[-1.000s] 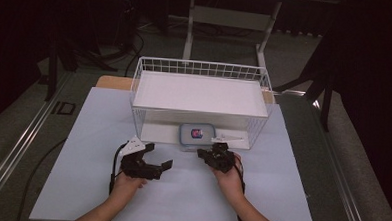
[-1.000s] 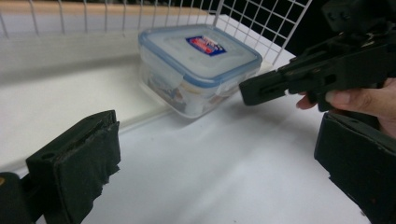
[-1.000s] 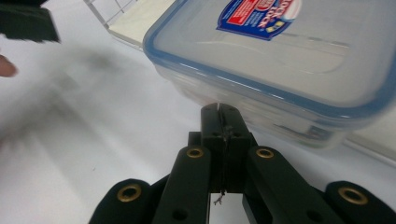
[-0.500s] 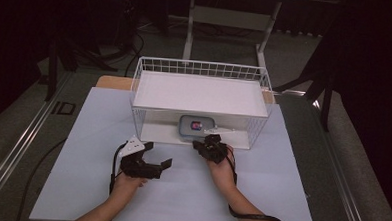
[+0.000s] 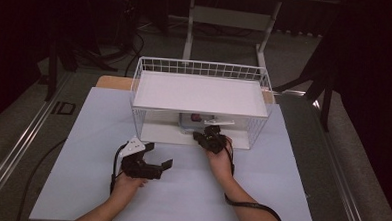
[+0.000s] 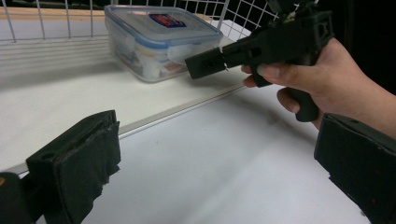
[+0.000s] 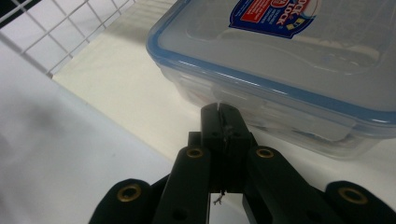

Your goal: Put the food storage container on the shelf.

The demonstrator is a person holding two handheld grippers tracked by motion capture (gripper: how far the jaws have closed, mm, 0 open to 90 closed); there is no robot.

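The right gripper [image 7: 219, 109] has its 2 black jaws pressed together, empty, tips touching the front wall of the clear plastic box with a blue-rimmed lid [image 7: 299, 60]. The left gripper [image 5: 154, 158] rests on the white table [image 5: 280, 194], jaws spread wide, holding nothing. The box sits on the lower floor of the white wire shelf [image 5: 199, 93], whose top board hides most of it from above. Its long axis runs along the shelf front.

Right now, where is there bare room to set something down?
The white mat is bare right of the right hand-held gripper and left of the left hand-held gripper. The rack's top shelf is bare. Crowded: lower shelf around the lidded container.
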